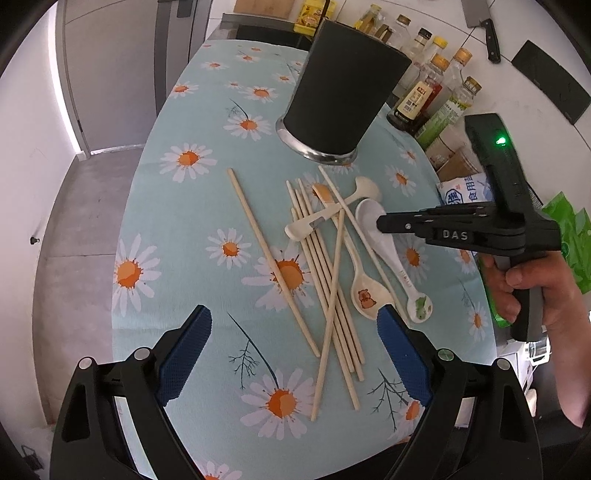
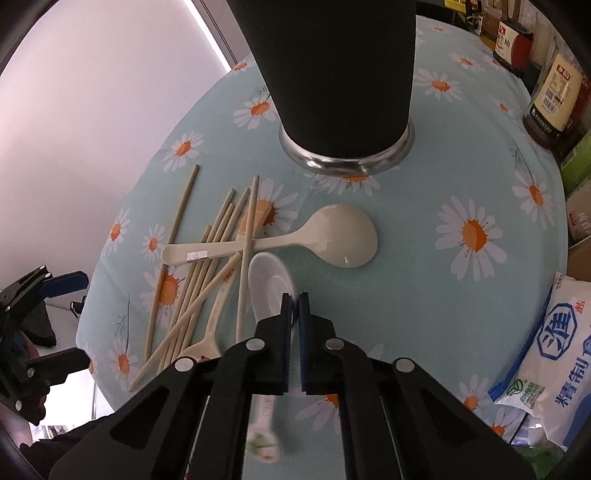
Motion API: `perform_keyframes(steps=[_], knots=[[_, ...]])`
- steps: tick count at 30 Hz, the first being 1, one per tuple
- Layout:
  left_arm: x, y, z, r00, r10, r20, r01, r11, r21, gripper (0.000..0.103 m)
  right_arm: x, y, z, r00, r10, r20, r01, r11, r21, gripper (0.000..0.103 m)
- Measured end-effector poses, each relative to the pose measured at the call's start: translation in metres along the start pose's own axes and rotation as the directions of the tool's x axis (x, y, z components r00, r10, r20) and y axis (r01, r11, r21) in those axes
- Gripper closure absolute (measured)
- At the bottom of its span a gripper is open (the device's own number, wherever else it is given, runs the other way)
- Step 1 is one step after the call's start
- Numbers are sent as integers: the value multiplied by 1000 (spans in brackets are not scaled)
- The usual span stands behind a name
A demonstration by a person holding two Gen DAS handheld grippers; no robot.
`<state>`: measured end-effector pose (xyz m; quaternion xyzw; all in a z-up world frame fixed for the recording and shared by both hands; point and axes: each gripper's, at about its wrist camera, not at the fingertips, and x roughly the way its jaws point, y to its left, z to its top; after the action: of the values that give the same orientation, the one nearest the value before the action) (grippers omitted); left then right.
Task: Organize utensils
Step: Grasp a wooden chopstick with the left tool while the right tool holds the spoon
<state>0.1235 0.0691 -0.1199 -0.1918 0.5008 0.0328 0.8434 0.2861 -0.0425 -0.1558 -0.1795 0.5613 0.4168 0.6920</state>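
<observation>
Left wrist view: utensil holder (image 1: 343, 99) stands upper centre on the counter (image 1: 192, 206). Chopsticks (image 1: 325, 280) lie fanned below it, mid-frame, one stray stick (image 1: 269, 258) apart to their left. Cream spoon (image 1: 332, 208) lies across their upper ends. White soup spoon (image 1: 391, 258) lies right of the chopsticks, bear-printed spoon (image 1: 364, 288) between. Bottles (image 1: 439, 81) stand upper right behind the holder; salt bag (image 1: 463, 192) at right edge.

Background clutter, far side of the bench
Daisy-print light-blue tablecloth (image 1: 207, 206); row of glass condiment bottles (image 1: 436, 85); white-and-blue salt bag (image 2: 554, 354); black-handled cleaver (image 1: 482, 22) on the white tiled wall; green packet (image 1: 572, 236).
</observation>
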Motion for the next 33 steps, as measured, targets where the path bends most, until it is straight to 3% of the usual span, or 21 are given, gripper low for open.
perform_keyframes(steps=[6,11,20,26,27,31,33], knots=[[5,3,3,1000,-2,-12,2,1000,-8,15,-12,0,-8,1000,-12,27,12,1000,-4,99],[9,8,11,999,-24,-25,23,999,-41,24,-27,-2,-16,998,-12,61,11,1000,11,99],[14,13,46,999,-31,-43,26,994,-106,27,-66,-7,-33,990,1,144,-11,998,66,99],[29,28,72,995,-19,-98,-2,977,-211,44,-89,-5,-43,980,22,198,-42,994,98,99],[32,30,76,994,-24,-111,-1,975,-221,52,-93,-6,-45,978,25,208,-47,994,103,99],[51,33,89,983,24,-181,-64,974,-218,66,-101,-7,-50,970,35,240,-66,990,124,99],[60,32,92,975,43,-217,-89,975,-206,67,-105,-8,-53,967,46,251,-81,988,132,99]])
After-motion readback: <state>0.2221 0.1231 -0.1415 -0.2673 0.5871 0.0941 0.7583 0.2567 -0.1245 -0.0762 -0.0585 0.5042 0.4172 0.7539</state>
